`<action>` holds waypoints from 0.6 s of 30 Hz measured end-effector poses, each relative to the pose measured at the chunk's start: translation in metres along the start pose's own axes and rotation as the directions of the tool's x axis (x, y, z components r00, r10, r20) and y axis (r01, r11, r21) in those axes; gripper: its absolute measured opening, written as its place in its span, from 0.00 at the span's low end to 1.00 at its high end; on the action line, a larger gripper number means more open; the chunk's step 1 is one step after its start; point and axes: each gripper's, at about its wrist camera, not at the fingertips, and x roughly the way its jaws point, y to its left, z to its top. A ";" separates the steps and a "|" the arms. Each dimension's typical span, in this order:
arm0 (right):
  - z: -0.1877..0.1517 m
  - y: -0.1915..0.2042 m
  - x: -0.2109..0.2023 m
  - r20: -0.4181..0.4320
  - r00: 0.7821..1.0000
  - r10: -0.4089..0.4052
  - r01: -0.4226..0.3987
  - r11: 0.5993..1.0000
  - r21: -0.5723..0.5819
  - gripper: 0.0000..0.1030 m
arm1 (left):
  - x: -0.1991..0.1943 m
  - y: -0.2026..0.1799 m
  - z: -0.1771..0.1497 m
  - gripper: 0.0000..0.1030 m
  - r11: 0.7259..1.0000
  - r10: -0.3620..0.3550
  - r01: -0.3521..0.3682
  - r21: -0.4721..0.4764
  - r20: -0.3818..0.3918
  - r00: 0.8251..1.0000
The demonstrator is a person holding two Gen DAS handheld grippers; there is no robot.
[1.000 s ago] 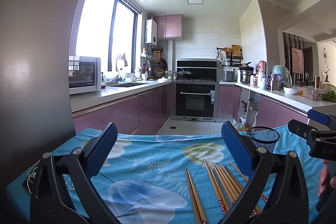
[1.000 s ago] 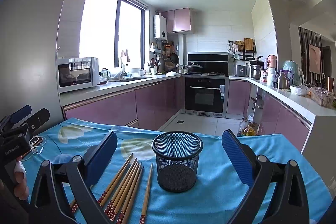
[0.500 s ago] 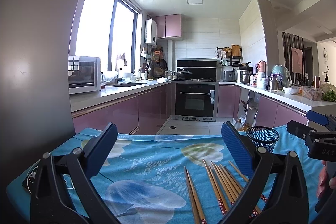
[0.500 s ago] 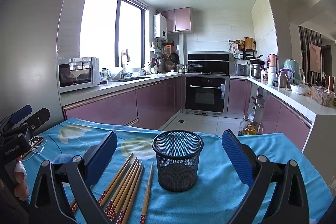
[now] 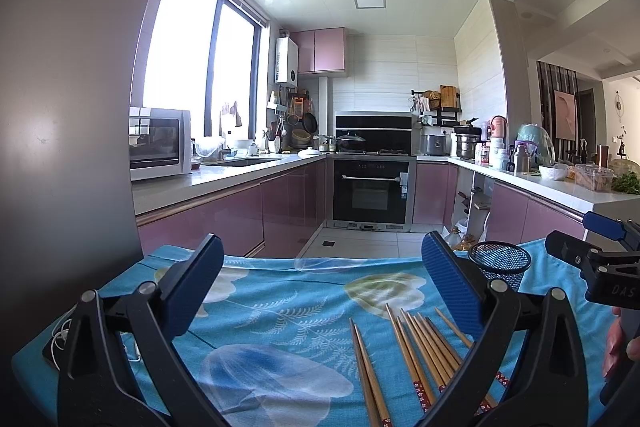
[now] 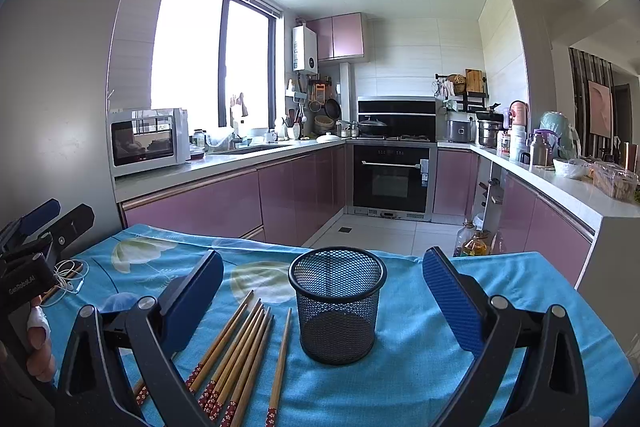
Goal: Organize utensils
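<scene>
Two grippers, both spread wide and holding nothing. Left gripper (image 5: pixel 322 287): blue-padded fingers (image 5: pixel 196 283) held above the tablecloth (image 5: pixel 280 291), pointing toward 12 o'clock at the kitchen. Right gripper (image 6: pixel 322 291): same wide spread, with the mesh cup (image 6: pixel 337 303) standing upright between its fingers in the right wrist view, untouched.

Chopsticks (image 6: pixel 240 351): wooden, red-patterned ends, lying loose on the cloth in a rough bundle at 9 o'clock of the cup, one stick nearest it and apart from the rest; tips point toward 1 o'clock. In the left wrist view the same chopsticks (image 5: pixel 416 351) lie at 5 o'clock, partly under the right-hand finger, with a separate pair a little to the left.

Mesh cup, left wrist view (image 5: pixel 500 261): at 3 o'clock, beyond the chopsticks.

Tablecloth: blue, flower print.

White cable (image 6: pixel 68 277): at the cloth's left edge, 9 o'clock.

Background, 12 o'clock: oven (image 6: pixel 392 177), microwave (image 6: pixel 146 141), pink cabinets (image 6: pixel 208 207).
</scene>
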 end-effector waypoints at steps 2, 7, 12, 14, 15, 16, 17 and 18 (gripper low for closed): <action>0.000 0.000 0.000 0.000 1.000 -0.001 0.001 1.000 0.000 0.94 | 0.002 -0.001 -0.002 0.95 1.000 -0.002 0.002 0.001 -0.001 1.000; 0.000 0.000 0.000 -0.002 1.000 0.001 -0.001 1.000 0.003 0.94 | 0.002 -0.002 -0.003 0.95 1.000 -0.002 0.002 0.002 0.000 1.000; 0.000 0.000 0.000 0.000 1.000 0.001 -0.001 1.000 0.002 0.94 | 0.002 -0.002 -0.003 0.95 1.000 -0.002 0.002 0.002 0.000 1.000; 0.000 0.000 0.001 -0.002 1.000 0.001 -0.001 1.000 0.002 0.94 | 0.002 -0.003 -0.003 0.95 1.000 -0.002 0.002 0.004 0.000 1.000; 0.000 0.000 0.000 -0.002 1.000 0.001 -0.001 1.000 0.004 0.94 | 0.002 -0.003 -0.003 0.95 1.000 -0.003 0.003 0.003 0.000 1.000; 0.000 0.000 0.000 -0.002 1.000 0.002 -0.002 1.000 0.005 0.94 | 0.003 -0.004 -0.003 0.95 1.000 -0.007 0.007 0.014 -0.008 1.000; -0.001 0.000 0.001 -0.003 1.000 0.002 -0.002 1.000 0.006 0.94 | 0.005 -0.006 -0.002 0.95 1.000 -0.007 0.007 0.014 -0.007 1.000; -0.001 0.000 0.000 -0.003 1.000 0.001 -0.001 1.000 0.005 0.94 | 0.002 -0.004 -0.003 0.95 1.000 -0.002 0.002 0.003 0.000 1.000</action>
